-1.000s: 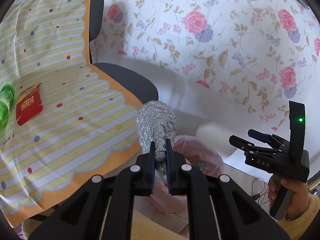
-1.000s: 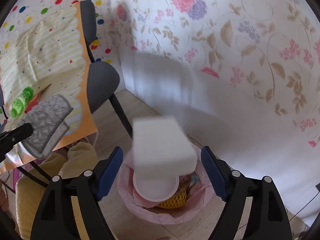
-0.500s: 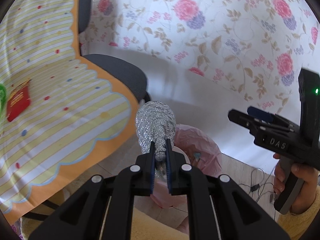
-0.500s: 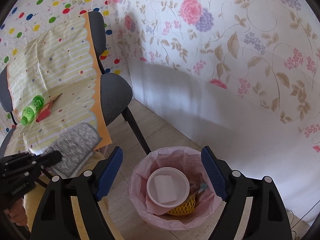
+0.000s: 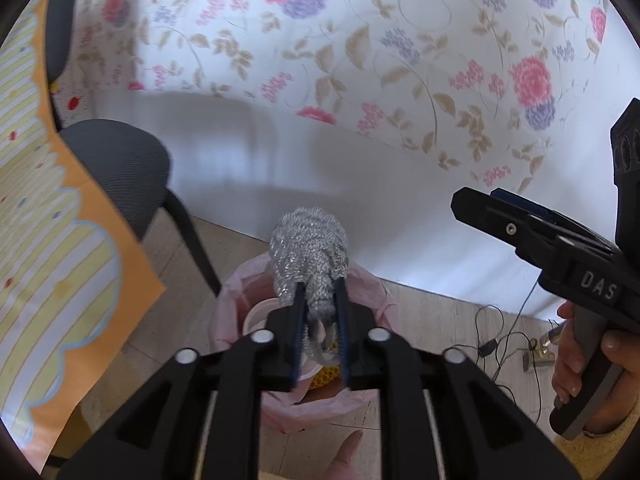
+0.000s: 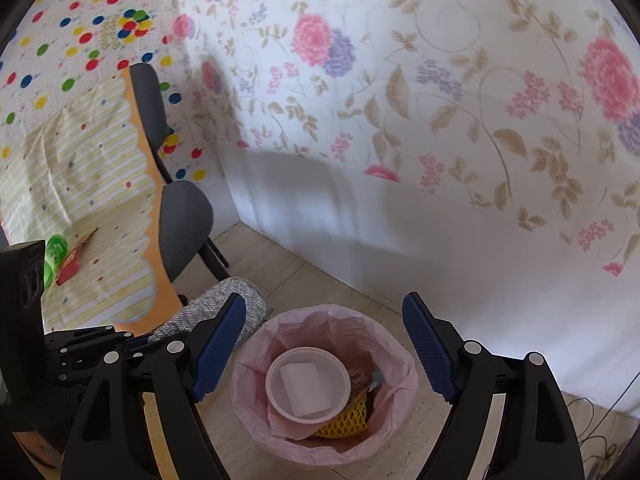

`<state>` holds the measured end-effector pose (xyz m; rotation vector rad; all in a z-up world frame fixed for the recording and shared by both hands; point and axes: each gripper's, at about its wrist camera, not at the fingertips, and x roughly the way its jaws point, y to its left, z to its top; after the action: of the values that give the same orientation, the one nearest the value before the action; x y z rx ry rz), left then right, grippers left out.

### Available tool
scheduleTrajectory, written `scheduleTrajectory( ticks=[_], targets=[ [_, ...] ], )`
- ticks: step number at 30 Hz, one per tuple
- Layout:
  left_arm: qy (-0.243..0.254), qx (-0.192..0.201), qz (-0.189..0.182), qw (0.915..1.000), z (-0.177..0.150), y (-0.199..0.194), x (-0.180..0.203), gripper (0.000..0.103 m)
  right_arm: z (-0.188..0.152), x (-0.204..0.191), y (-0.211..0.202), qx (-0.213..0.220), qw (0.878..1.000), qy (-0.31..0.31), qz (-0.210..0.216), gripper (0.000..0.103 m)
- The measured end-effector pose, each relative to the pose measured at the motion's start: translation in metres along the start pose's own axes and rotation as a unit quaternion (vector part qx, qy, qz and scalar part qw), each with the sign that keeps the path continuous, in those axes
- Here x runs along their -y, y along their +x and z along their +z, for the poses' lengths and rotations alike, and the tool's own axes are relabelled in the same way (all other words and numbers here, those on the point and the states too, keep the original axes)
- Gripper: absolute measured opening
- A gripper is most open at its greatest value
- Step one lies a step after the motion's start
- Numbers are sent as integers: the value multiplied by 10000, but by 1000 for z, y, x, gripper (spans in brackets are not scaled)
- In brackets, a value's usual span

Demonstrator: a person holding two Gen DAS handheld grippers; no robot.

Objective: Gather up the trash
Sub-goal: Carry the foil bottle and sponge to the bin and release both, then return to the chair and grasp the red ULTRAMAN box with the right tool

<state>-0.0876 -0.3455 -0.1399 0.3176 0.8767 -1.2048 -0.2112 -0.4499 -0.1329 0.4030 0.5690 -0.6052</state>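
My left gripper (image 5: pixel 319 312) has the silver scrub pad (image 5: pixel 308 258) between its blue fingers (image 5: pixel 299 328). The jaws have just been opening a bit, and the pad sits there still. The pads look like they only just touch it now, so I think I am letting go. The pad hangs right over the bin with the pink bag (image 5: pixel 372 292), a little to the near-left side of its mouth when I look from the right wrist.

My right gripper (image 6: pixel 324 344) is wide open with nothing in it. It hovers over the same bin (image 6: pixel 400 344). Down inside I see a white bowl (image 6: pixel 308 384) with a white block (image 6: pixel 306 390) lying in it, and some yellow net (image 6: pixel 352 420) under the bowl.

So the step now is the drop of the scrub pad. I would open the left jaws more and make sure the pad falls into the bag and not on the floor beside the rim. It is fluffy, so it may stick to a finger.

More trash waits on the striped table cloth (image 6: pixel 80 184): a green bottle (image 6: pixel 54 256) and a red packet (image 6: pixel 72 264) just beside it. The grey chair (image 6: pixel 184 224) stands between the table and the bin. I would go for those next
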Motion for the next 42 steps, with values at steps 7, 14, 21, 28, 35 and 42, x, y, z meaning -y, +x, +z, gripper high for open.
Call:
scheduleTrajectory(
  ticks=[7, 14, 21, 28, 35, 42],
  targets=[
    [-66, -47, 97, 9999, -1, 9, -8, 39, -4, 8, 4, -63, 9999, 90, -25, 81],
    [-367, 332, 719, 9962, -20, -36, -38, 39, -1, -14, 7, -51, 9999, -15, 143, 81],
    [-713, 612, 1413, 9855, -46, -96, -75, 39, 6, -66, 2, -46, 9975, -367, 610, 81],
    [-1318, 889, 2059, 9656, -67, -161, -126, 39, 15, -144, 7, -169, 9870, -942, 1290, 81],
    [-1966, 1020, 2859, 9323, -86, -220, -181, 43, 27, -234, 21, -256, 9680, -1559, 1949, 81],
    [-2523, 1175, 3489, 8949, -105, -270, -235, 53, 37, -316, 50, -382, 9470, -2090, 2411, 80]
  ],
)
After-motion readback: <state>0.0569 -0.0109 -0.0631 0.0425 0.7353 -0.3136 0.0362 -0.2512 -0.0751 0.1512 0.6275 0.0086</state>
